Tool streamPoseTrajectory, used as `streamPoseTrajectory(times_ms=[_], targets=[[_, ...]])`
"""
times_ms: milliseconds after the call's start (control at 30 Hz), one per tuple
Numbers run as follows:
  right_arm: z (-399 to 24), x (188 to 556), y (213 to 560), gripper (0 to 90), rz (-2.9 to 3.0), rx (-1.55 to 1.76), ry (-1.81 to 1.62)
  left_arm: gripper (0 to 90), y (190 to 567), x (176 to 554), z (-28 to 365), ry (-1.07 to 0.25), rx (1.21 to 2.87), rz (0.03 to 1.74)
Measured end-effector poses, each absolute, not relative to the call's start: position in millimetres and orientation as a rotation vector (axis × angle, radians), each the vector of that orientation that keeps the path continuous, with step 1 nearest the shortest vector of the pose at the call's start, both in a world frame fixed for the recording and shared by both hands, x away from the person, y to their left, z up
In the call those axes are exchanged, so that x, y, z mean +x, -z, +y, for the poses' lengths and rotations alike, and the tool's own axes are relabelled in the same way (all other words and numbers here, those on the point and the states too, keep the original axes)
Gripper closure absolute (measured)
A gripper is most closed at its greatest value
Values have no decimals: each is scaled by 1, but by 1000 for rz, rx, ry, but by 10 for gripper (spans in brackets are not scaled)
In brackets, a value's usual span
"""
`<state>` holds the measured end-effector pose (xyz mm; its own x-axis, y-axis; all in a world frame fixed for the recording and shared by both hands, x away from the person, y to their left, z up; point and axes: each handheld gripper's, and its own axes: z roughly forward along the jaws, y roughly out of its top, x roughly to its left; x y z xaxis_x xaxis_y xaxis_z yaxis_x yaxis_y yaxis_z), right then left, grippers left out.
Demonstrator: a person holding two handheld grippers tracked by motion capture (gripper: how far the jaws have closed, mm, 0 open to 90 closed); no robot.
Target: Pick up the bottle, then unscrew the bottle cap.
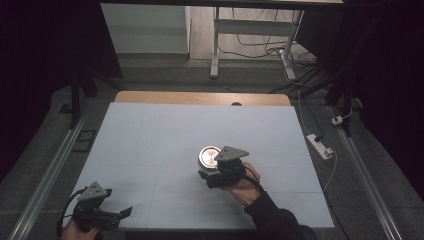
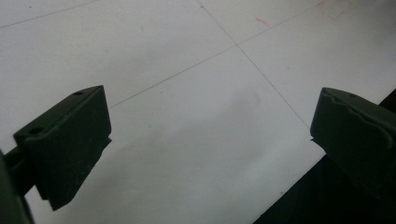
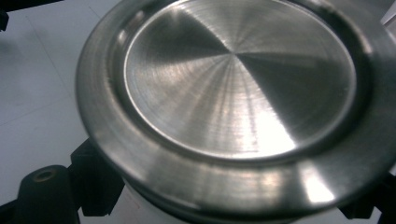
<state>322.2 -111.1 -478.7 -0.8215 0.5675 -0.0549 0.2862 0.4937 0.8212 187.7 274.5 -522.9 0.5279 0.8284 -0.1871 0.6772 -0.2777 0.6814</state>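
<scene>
I had the right tool (image 1: 212, 172) clamped round the round brushed-steel lidded tin (image 1: 209, 156), mid-surface toward the near edge; whether it was lifted I couldn't tell. Placement was left, I judged. Left tool (image 1: 117, 214) sat wide apart, holding nothing, at the near left corner of the white surface (image 1: 150, 140). Nothing stood in the way.

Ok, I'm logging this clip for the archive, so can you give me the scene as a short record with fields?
Surface: white table
Object: round metal lid, shiny, brushed top
Right gripper: at the lid, a jaw on either side below its rim; grip not clear
Left gripper: near the table's front left corner, jaws wide apart, holding nothing
Background: cables on the floor, power strip at the right
</scene>
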Motion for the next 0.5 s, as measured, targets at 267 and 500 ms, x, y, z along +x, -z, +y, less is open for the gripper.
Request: streamPoseTrajectory(times_ms=[267,500], targets=[[-111,322,478,145,2426,716,-1250,0,522,188,275,-254,2016,1191],[-111,321,478,145,2435,708,-1256,0,519,191,272,-253,2015,1146]])
